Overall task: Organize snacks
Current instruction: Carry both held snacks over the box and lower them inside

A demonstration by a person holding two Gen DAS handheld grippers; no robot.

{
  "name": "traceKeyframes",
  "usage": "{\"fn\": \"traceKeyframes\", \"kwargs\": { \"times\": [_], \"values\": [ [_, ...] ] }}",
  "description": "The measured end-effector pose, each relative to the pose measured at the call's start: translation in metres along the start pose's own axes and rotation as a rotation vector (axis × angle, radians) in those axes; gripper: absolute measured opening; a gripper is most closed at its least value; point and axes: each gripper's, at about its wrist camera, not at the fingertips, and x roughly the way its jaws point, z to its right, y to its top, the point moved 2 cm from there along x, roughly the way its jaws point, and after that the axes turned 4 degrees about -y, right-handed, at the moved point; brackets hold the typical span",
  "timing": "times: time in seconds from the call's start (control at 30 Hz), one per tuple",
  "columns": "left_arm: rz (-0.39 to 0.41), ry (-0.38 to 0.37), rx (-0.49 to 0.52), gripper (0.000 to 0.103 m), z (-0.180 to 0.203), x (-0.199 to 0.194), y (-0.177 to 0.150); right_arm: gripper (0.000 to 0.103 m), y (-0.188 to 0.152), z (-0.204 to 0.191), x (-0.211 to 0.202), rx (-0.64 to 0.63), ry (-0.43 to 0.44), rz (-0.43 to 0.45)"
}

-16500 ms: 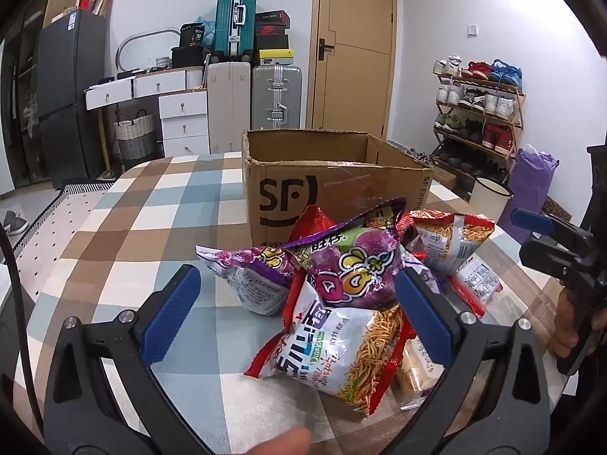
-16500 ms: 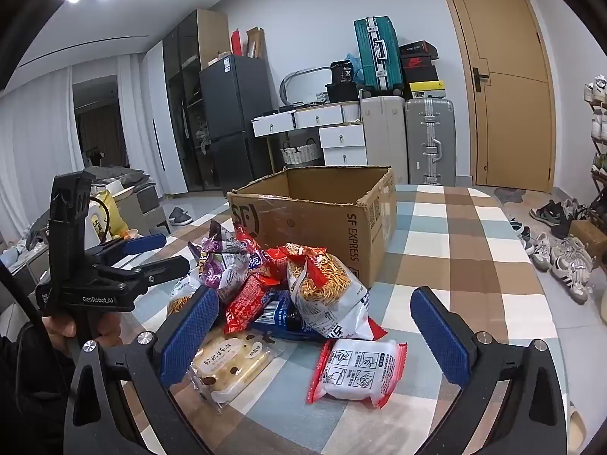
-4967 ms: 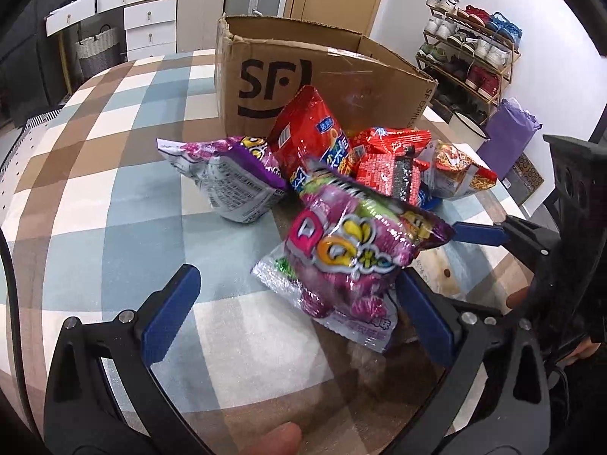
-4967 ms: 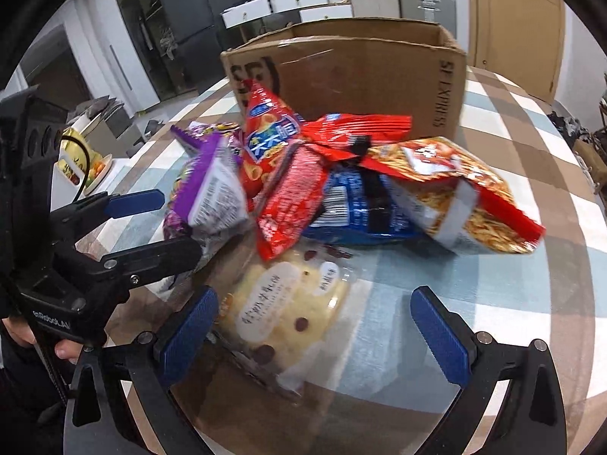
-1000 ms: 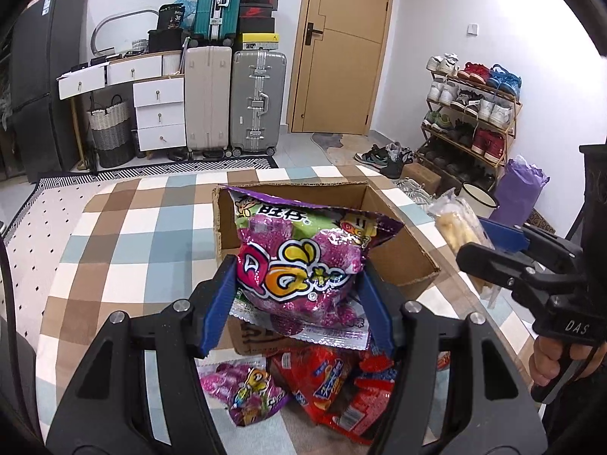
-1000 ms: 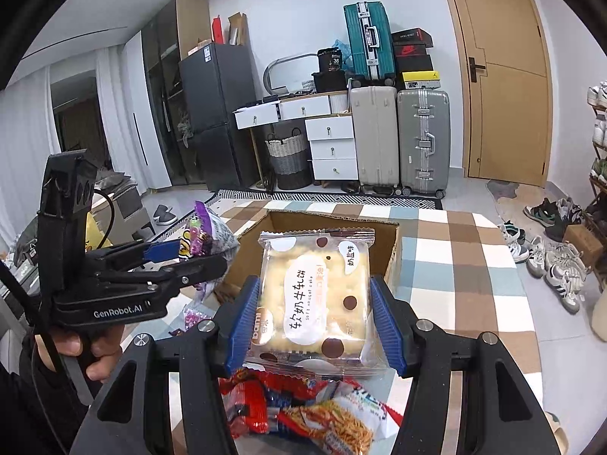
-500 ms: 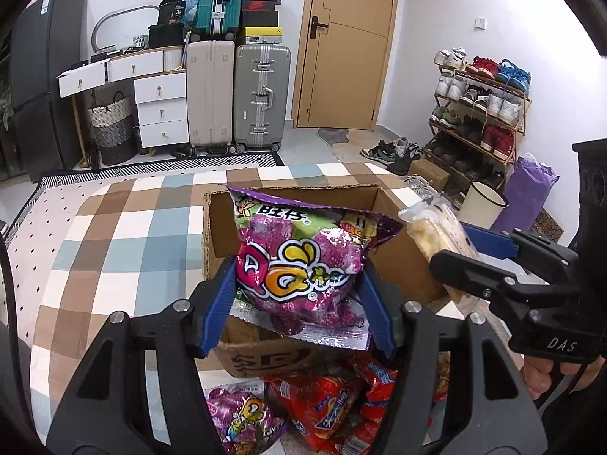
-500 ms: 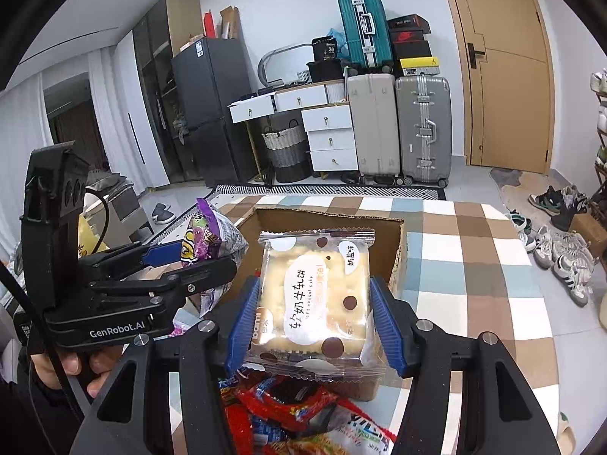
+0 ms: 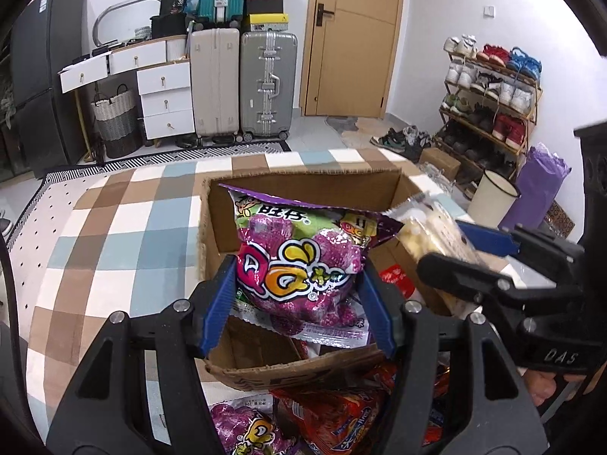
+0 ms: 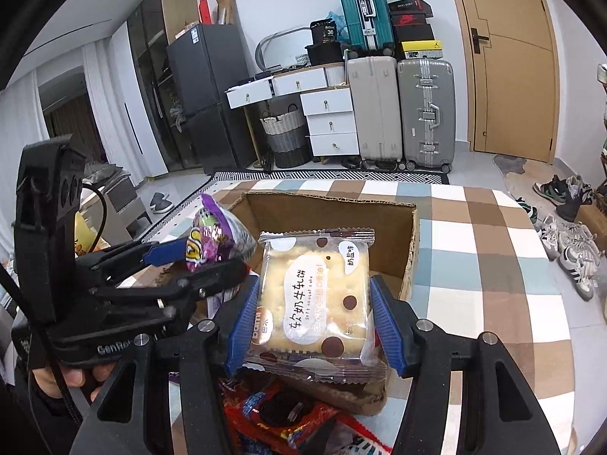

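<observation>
Both grippers are lower and nearer the cardboard box [image 9: 303,185] than a second ago. Left gripper [image 9: 297,303] clamps the purple candy bag [image 9: 296,261] over the box opening. Right gripper [image 10: 315,322] clamps the cake packet [image 10: 315,303] above the box's near edge, beside the bag.

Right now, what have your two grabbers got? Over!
Left gripper shut on purple candy bag. Right gripper shut on cake packet. Both over the open box. Nothing blocking.
</observation>
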Motion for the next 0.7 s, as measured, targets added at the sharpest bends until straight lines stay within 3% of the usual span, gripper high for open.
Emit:
{"fn": "traceKeyframes", "kwargs": {
  "times": [0.7],
  "values": [
    [-0.059, 0.031, 0.05, 0.06, 0.013, 0.01, -0.013, 0.057, 0.003, 0.014, 0.023, -0.02, 0.043, -0.034]
  ]
}}
